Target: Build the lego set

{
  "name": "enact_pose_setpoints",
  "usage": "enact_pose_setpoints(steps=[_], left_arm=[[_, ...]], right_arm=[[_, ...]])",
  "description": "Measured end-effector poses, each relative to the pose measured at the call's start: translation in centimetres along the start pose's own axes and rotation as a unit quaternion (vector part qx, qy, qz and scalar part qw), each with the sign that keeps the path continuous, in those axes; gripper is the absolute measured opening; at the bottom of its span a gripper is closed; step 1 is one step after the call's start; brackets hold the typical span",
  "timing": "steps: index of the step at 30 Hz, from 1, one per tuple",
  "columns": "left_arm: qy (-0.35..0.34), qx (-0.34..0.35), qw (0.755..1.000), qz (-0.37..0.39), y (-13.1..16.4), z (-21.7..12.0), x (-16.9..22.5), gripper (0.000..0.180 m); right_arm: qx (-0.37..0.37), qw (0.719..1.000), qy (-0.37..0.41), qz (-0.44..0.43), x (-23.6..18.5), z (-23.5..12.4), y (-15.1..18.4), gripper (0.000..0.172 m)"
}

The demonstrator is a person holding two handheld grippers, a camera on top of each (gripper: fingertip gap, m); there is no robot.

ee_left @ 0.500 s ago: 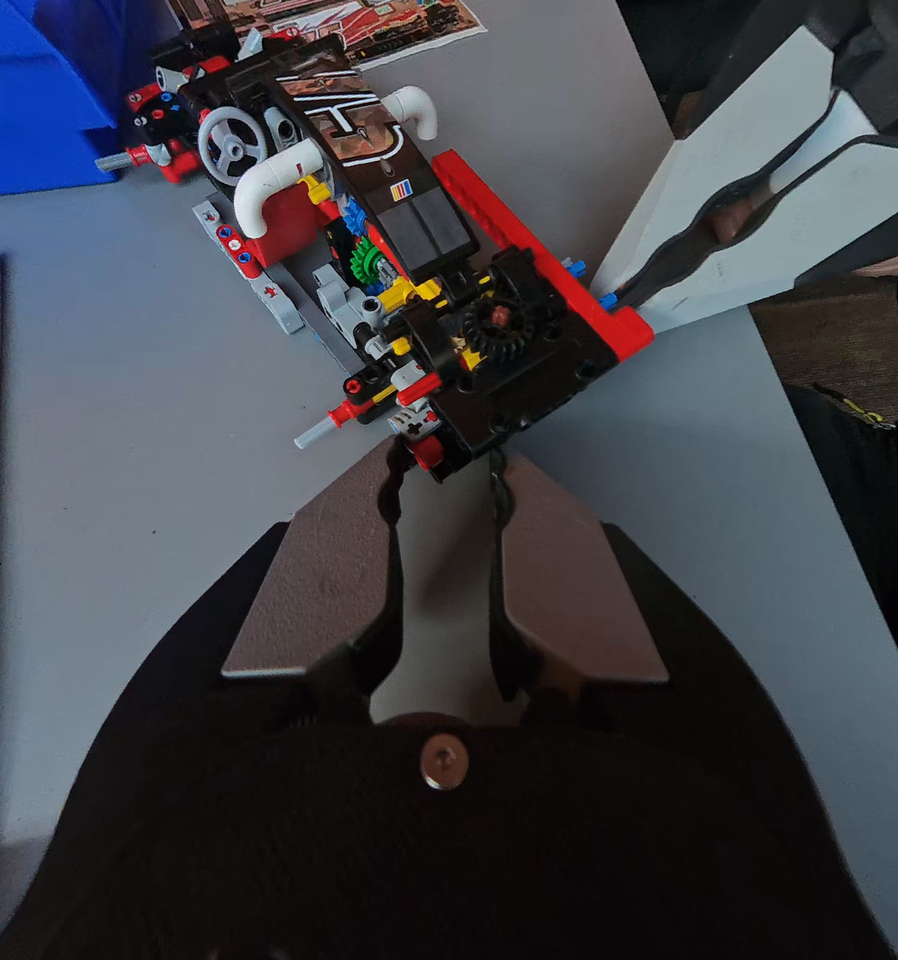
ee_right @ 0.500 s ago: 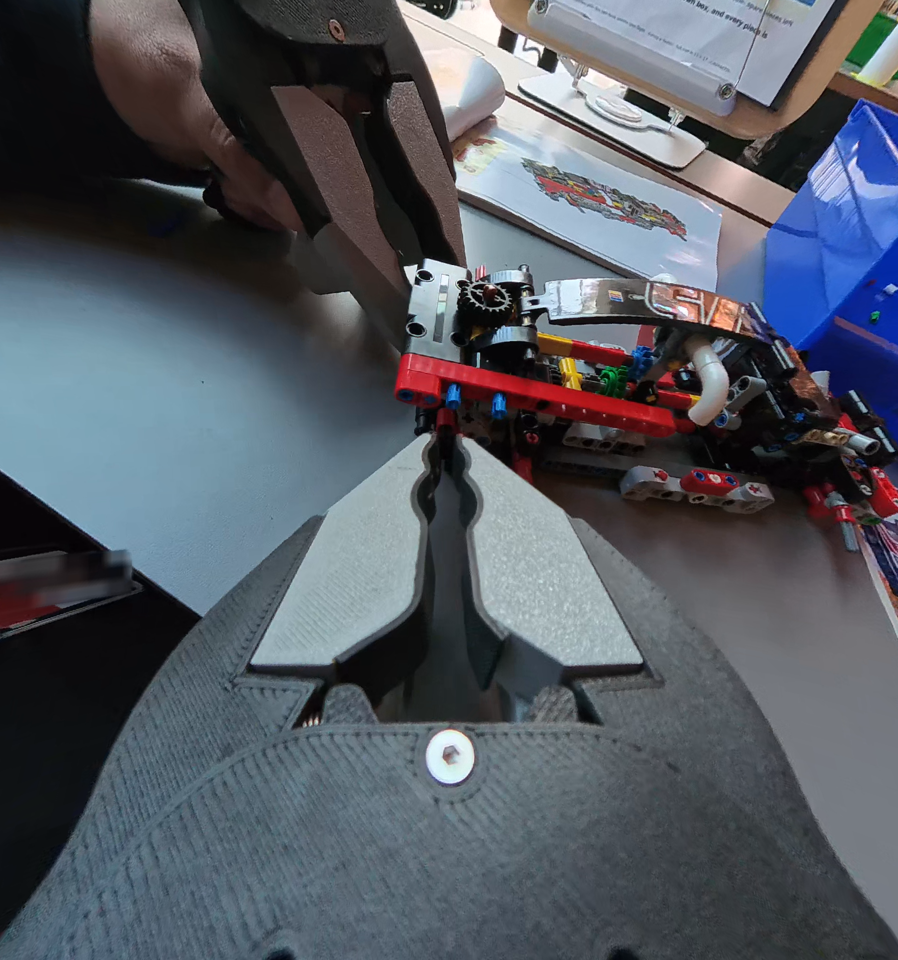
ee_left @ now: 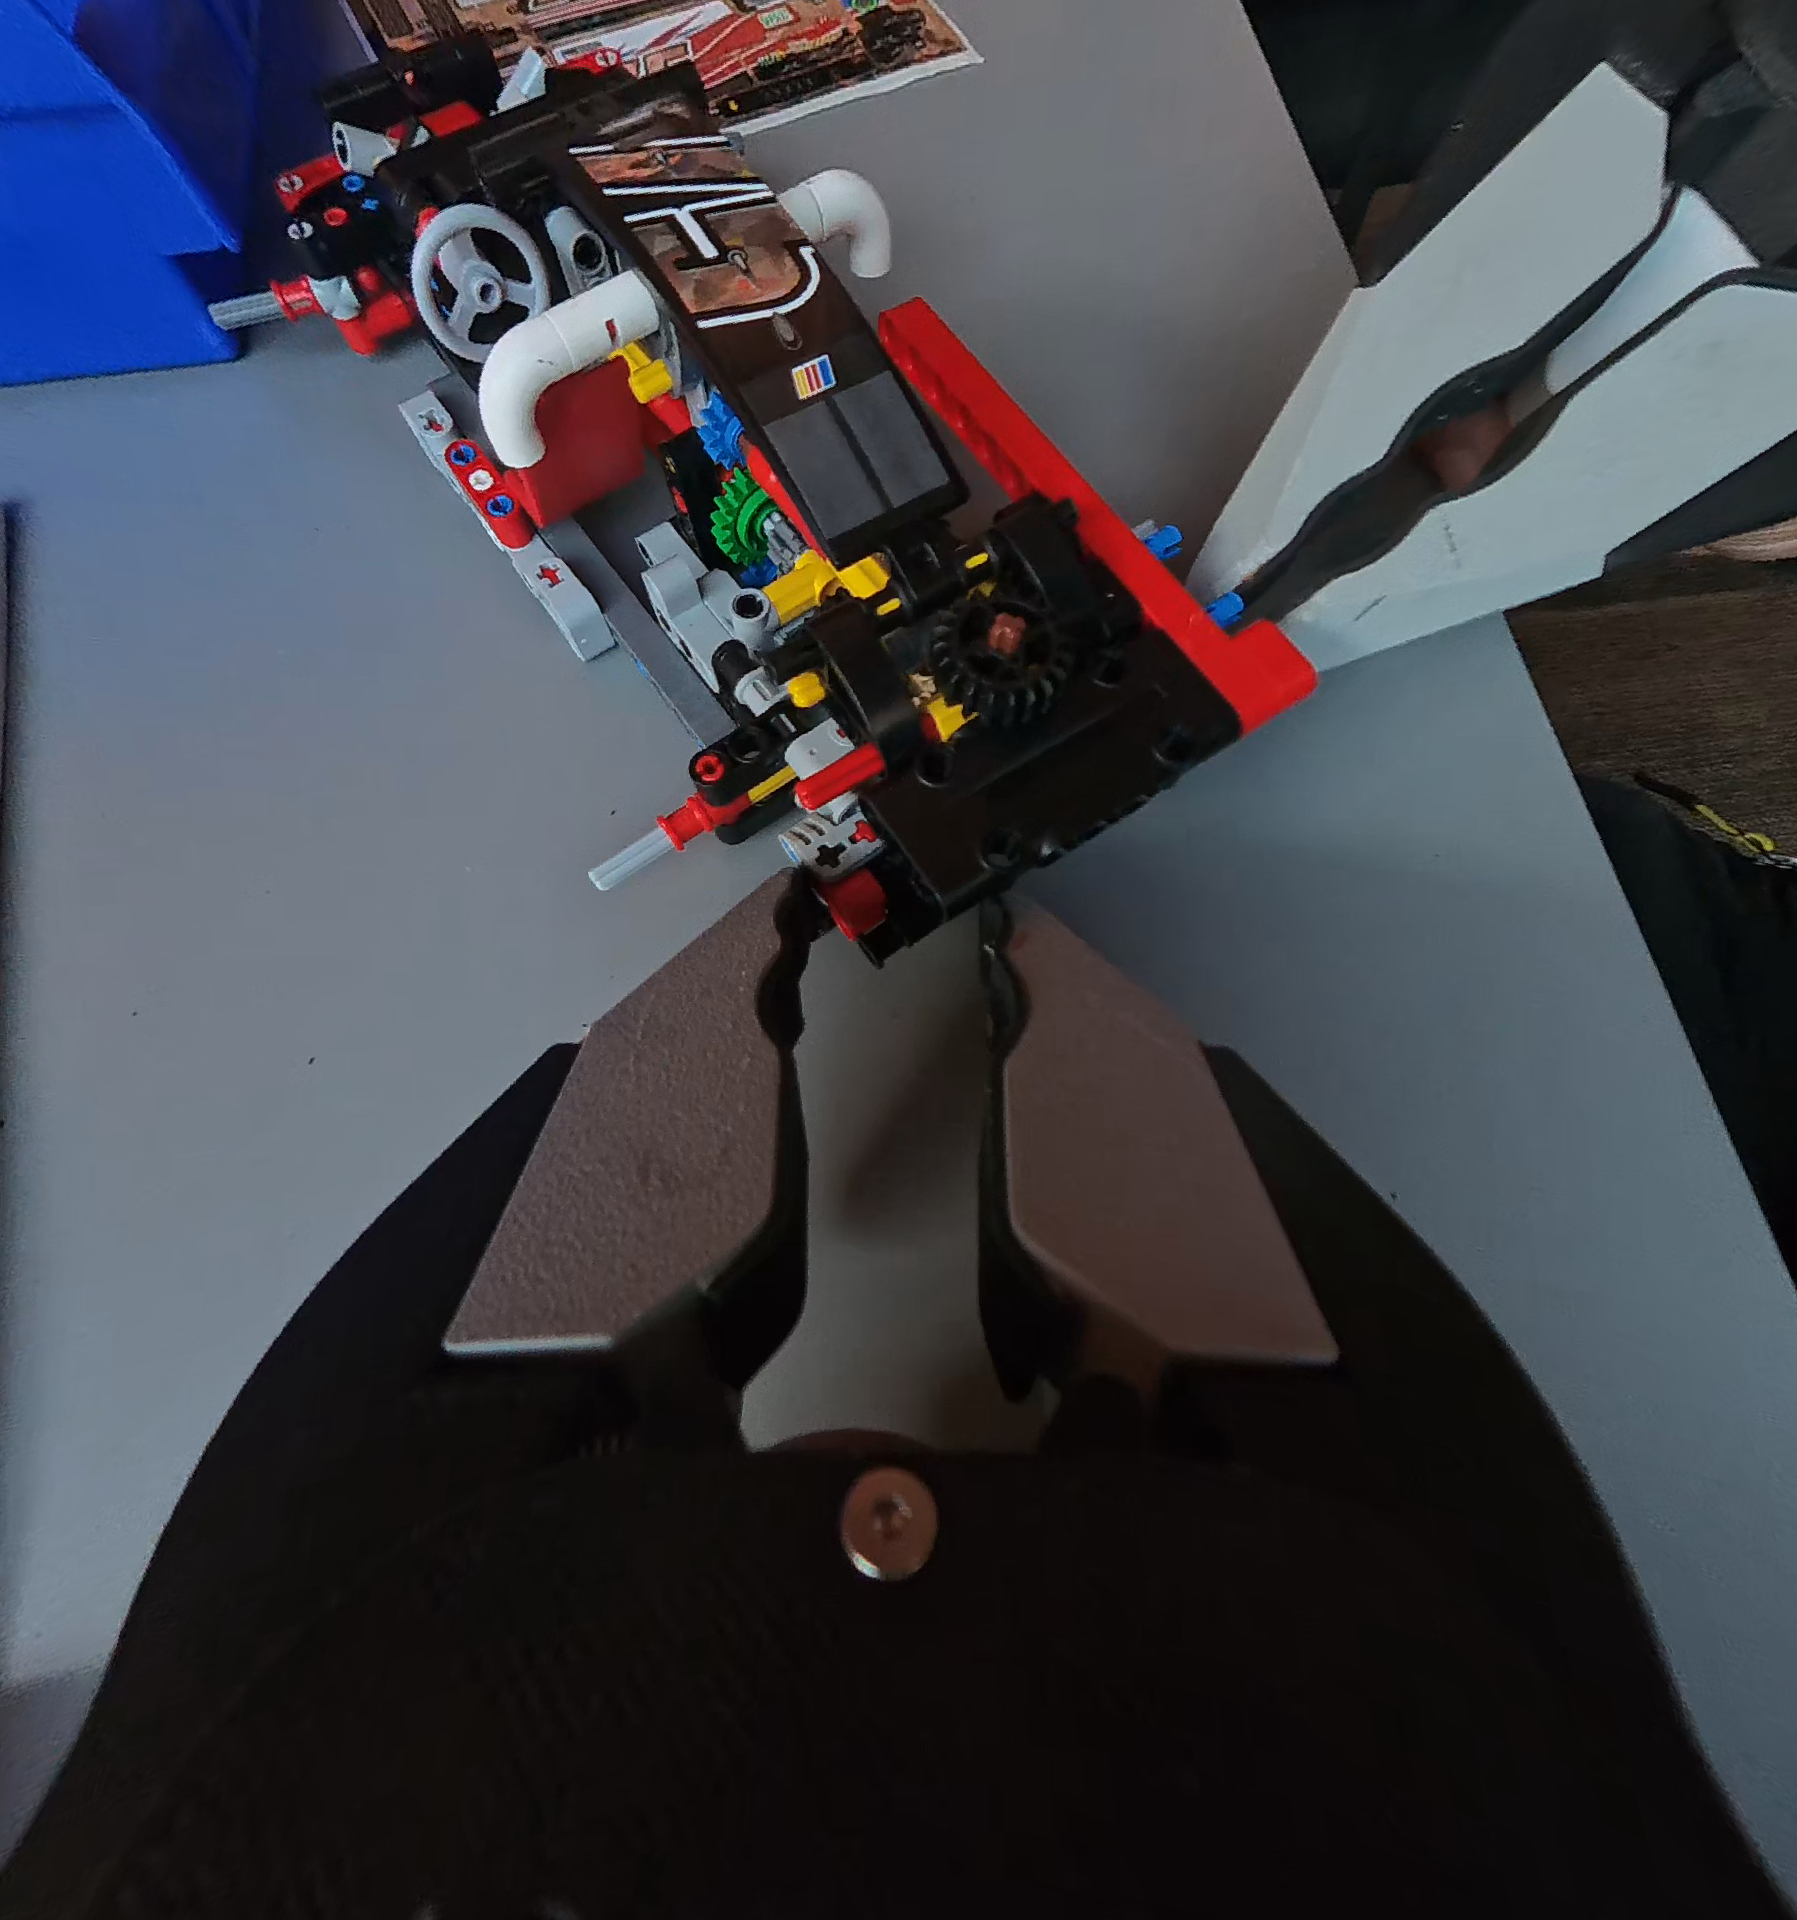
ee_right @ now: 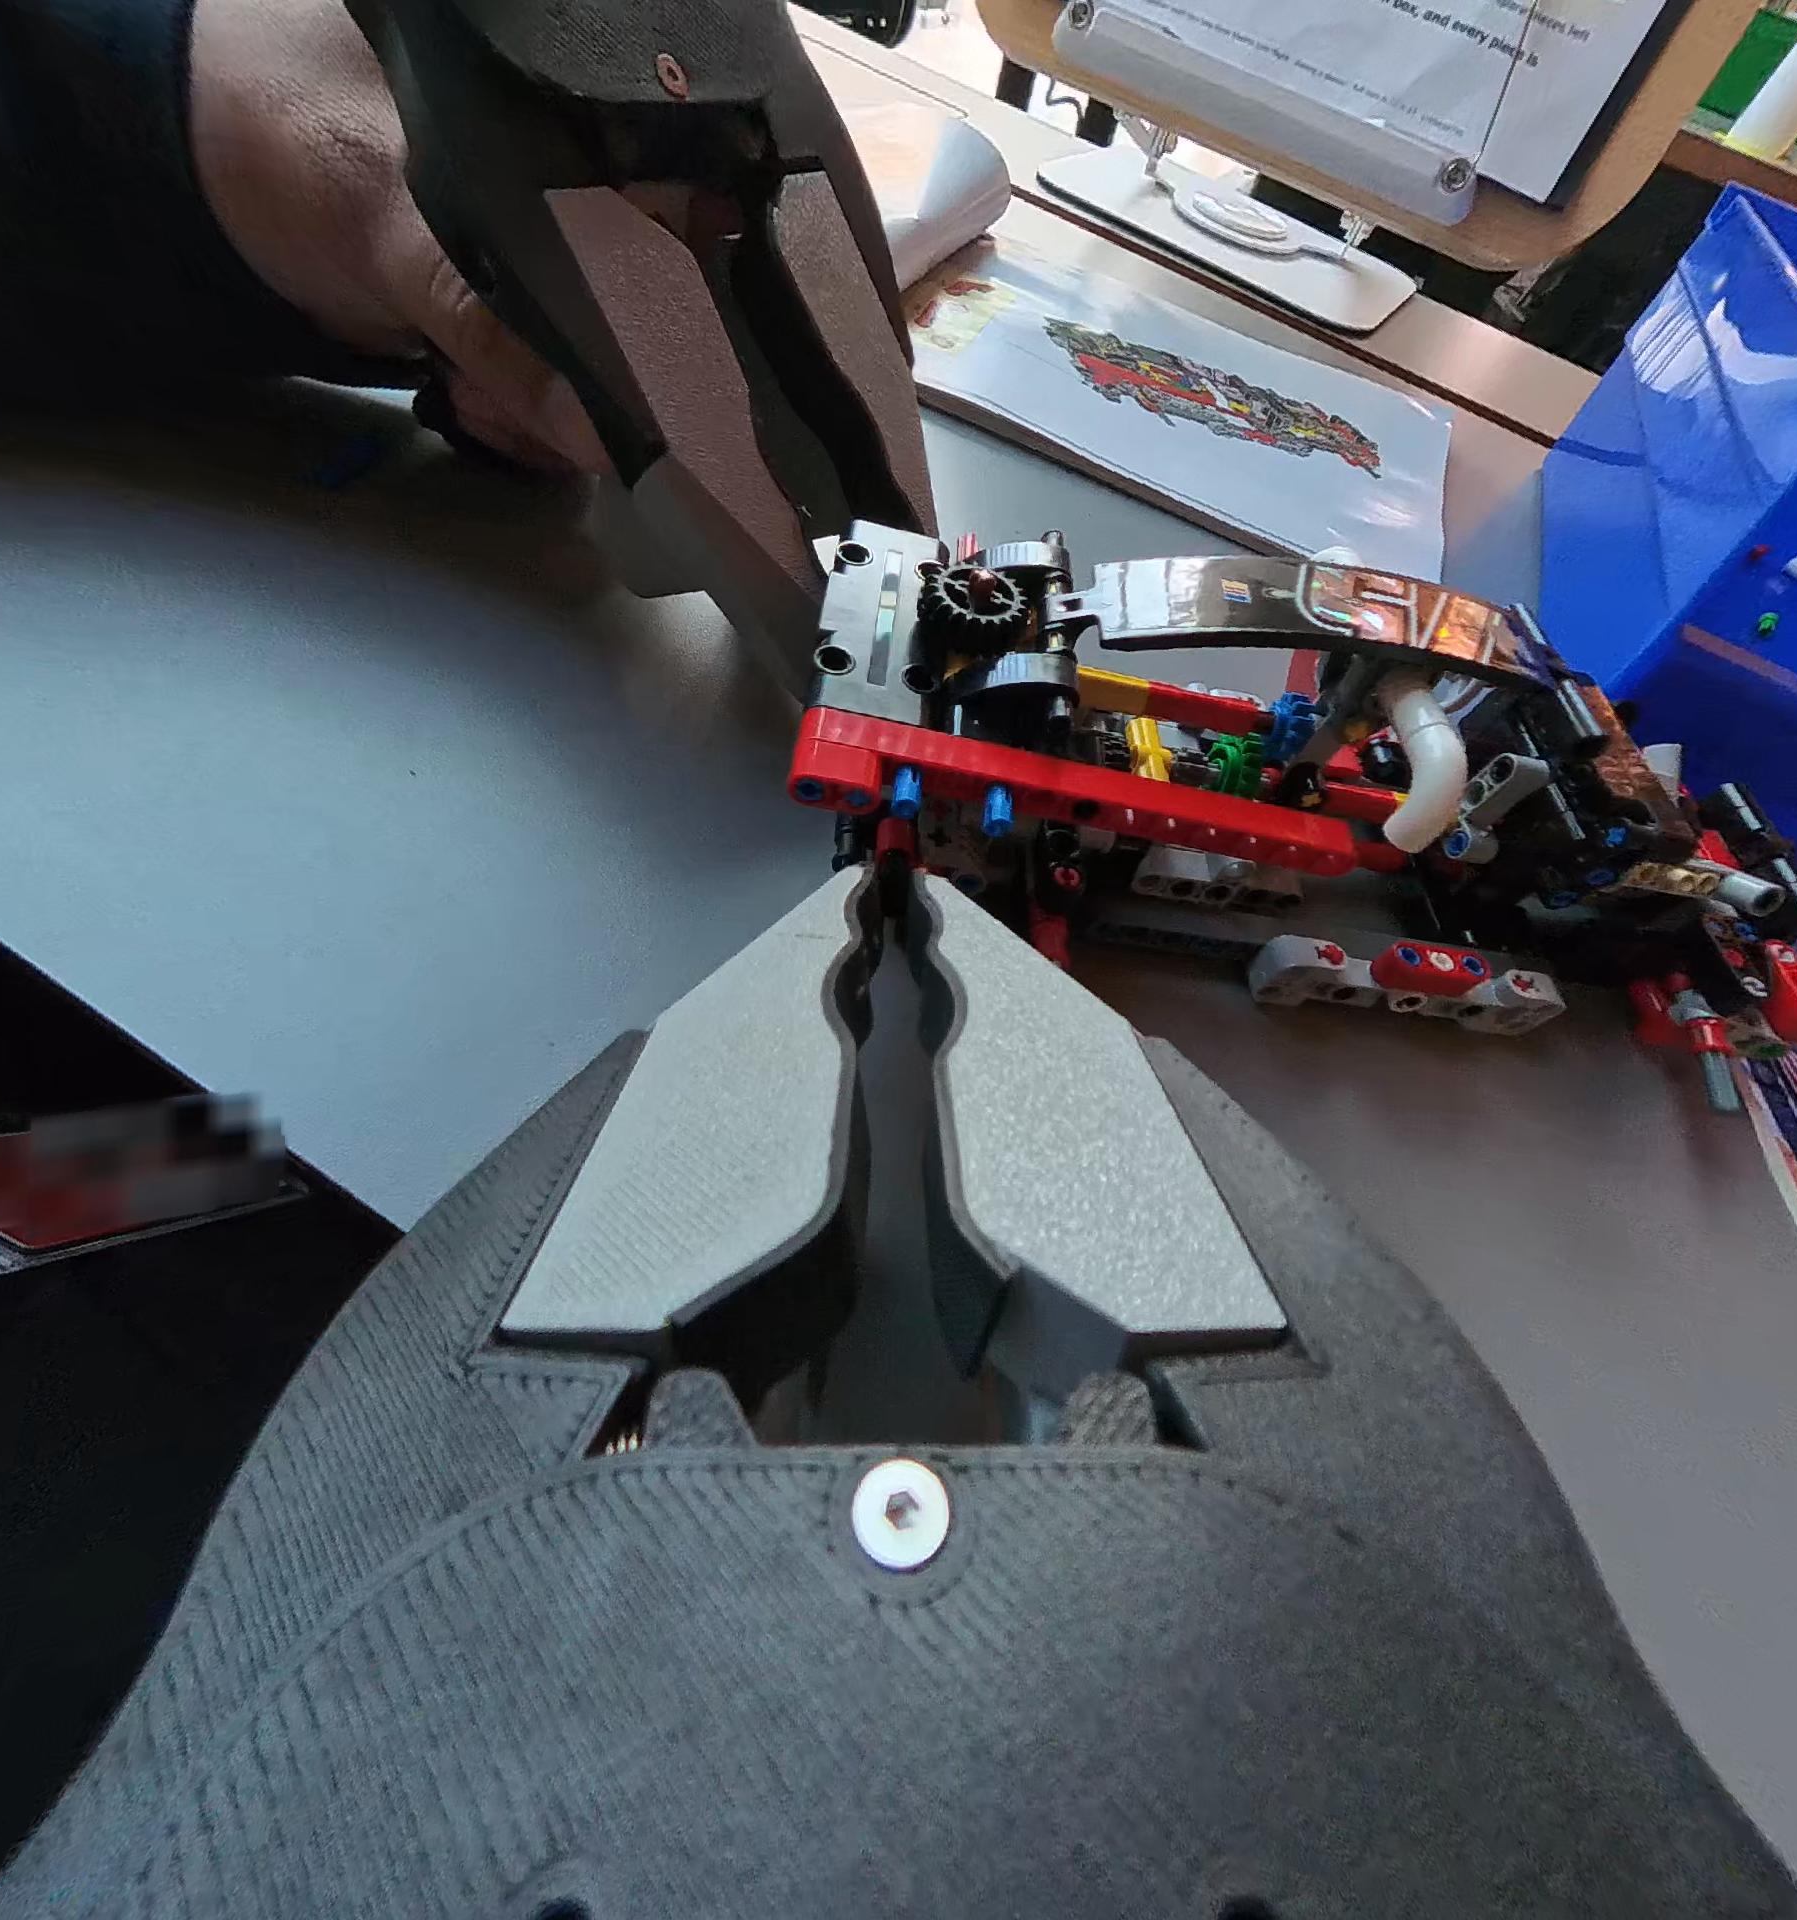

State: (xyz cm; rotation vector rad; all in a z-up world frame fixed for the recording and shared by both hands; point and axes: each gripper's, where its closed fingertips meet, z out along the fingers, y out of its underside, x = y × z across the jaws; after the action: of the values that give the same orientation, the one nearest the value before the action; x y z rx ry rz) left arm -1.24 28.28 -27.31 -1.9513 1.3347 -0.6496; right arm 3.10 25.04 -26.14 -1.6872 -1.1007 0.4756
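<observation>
The left hand-held gripper clamps the rear end of the half-built brick car ahead of it, while the right hand-held gripper pinches a small red-and-black piece under the car's red side beam.

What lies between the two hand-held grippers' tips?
The end of the brick-built car, its black gear frame and red beam, fills the stretch from left hand-held gripper to right hand-held gripper. Both wrist views show it.

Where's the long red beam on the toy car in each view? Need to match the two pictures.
Left wrist view: the red beam runs along the car's right side, upper centre, ending by the pale tongs at right.
Right wrist view: the red beam lies horizontally at centre, facing the camera, just above the tong tips.
Shared landmark: black gear at the car's near end.
</observation>
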Motion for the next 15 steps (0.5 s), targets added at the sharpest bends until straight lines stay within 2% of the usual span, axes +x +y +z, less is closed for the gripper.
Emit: enact_pose_setpoints(steps=[15], left_arm=[[-0.012, -0.002, 1.0, 0.006, 0.05, 0.04, -0.13, 0.03]], right_arm=[[-0.017, 0.998, 0.028, -0.051, -0.07, 0.08, 0.15, 0.002]])
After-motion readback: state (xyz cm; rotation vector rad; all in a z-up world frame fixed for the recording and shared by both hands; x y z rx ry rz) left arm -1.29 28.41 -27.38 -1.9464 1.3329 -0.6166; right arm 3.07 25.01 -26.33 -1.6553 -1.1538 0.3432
